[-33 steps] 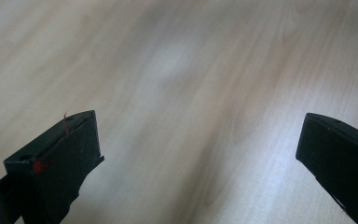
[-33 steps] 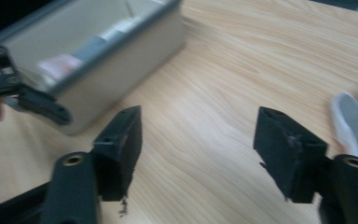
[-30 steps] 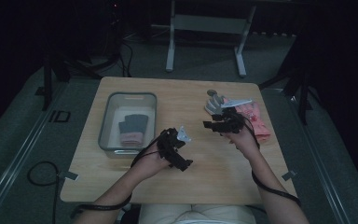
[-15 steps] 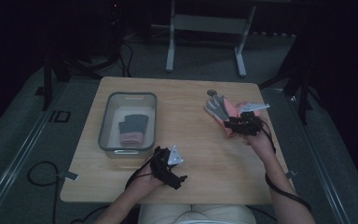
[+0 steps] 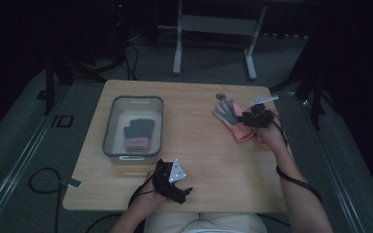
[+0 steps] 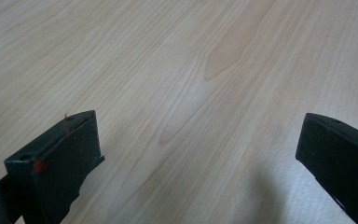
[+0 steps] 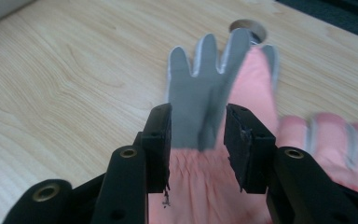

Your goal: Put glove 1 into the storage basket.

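Since the earlier frames the right gripper has travelled to the table's right side, its jaws having just been closing, and now clamps a grey-and-pink glove at the palm. Glove fingers point away from this gripper, long axis in line with its jaws (a second pink glove lies just beside). Left gripper hangs well apart near the front edge, jaws spread over bare wood. Bin stands to the left.
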`<state>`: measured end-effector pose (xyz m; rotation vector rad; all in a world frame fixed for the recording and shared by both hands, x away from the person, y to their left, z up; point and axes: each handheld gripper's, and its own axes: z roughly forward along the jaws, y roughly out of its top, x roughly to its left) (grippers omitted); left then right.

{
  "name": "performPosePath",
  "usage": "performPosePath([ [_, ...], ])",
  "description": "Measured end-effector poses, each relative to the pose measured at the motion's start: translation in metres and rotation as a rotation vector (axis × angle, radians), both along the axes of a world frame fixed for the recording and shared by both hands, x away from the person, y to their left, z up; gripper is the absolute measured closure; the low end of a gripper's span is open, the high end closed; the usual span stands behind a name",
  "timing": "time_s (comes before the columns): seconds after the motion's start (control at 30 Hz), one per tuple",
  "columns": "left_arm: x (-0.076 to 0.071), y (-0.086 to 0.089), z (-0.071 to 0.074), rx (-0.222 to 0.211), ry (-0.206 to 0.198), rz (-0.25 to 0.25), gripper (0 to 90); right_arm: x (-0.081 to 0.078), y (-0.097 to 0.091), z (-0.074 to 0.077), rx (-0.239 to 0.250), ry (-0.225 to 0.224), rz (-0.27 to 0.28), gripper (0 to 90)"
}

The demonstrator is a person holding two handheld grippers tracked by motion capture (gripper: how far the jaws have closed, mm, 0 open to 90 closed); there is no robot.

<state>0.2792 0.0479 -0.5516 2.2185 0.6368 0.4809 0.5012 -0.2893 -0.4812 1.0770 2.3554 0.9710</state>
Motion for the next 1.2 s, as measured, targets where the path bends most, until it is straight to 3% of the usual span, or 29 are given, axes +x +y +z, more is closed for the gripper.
performPosePath([
  [0.07, 0.000, 0.001, -0.001, -0.035, 0.013, 0.005, 0.0, 0.007, 0.008, -0.005, -0.005, 0.013, 0.016, 61.2],
  [0.2, 0.002, 0.002, -0.002, -0.016, 0.008, -0.004, 0.0, 0.022, 0.019, -0.018, -0.034, 0.050, 0.020, 61.1],
  [0.27, 0.002, 0.002, -0.003, -0.011, 0.004, 0.004, 0.0, 0.028, 0.021, -0.026, -0.079, 0.058, 0.013, 61.7],
  [0.4, 0.000, 0.003, -0.003, -0.032, -0.002, -0.003, 0.0, 0.035, 0.023, -0.039, -0.118, 0.106, 0.004, 67.4],
  [0.57, -0.004, 0.003, -0.005, -0.031, -0.036, -0.013, 0.0, 0.037, 0.021, -0.044, -0.065, 0.131, -0.049, 79.3],
  [0.6, -0.005, 0.003, -0.006, -0.025, -0.034, -0.013, 0.0, 0.035, 0.023, -0.043, -0.068, 0.125, -0.060, 82.6],
  [0.7, -0.005, 0.004, -0.007, -0.020, -0.042, 0.000, 0.0, 0.029, 0.025, -0.034, -0.016, 0.127, -0.111, 87.4],
  [0.77, -0.004, 0.006, -0.006, -0.034, -0.043, 0.008, 0.0, 0.020, 0.028, -0.025, 0.008, 0.100, -0.141, 87.9],
  [0.83, -0.004, 0.007, -0.005, -0.040, -0.052, 0.011, 0.0, 0.010, 0.032, -0.016, -0.009, 0.056, -0.140, 87.9],
  [0.93, -0.004, 0.006, -0.004, -0.031, -0.056, 0.012, 0.0, -0.006, 0.035, -0.001, 0.021, 0.031, -0.156, 88.0],
  [1.03, -0.004, 0.007, -0.003, -0.037, -0.055, 0.013, 0.0, -0.023, 0.037, 0.015, 0.086, 0.031, -0.169, 88.1],
  [1.2, -0.005, 0.007, -0.001, -0.039, -0.068, 0.017, 0.0, -0.056, 0.043, 0.035, 0.191, 0.044, -0.251, 88.3],
])
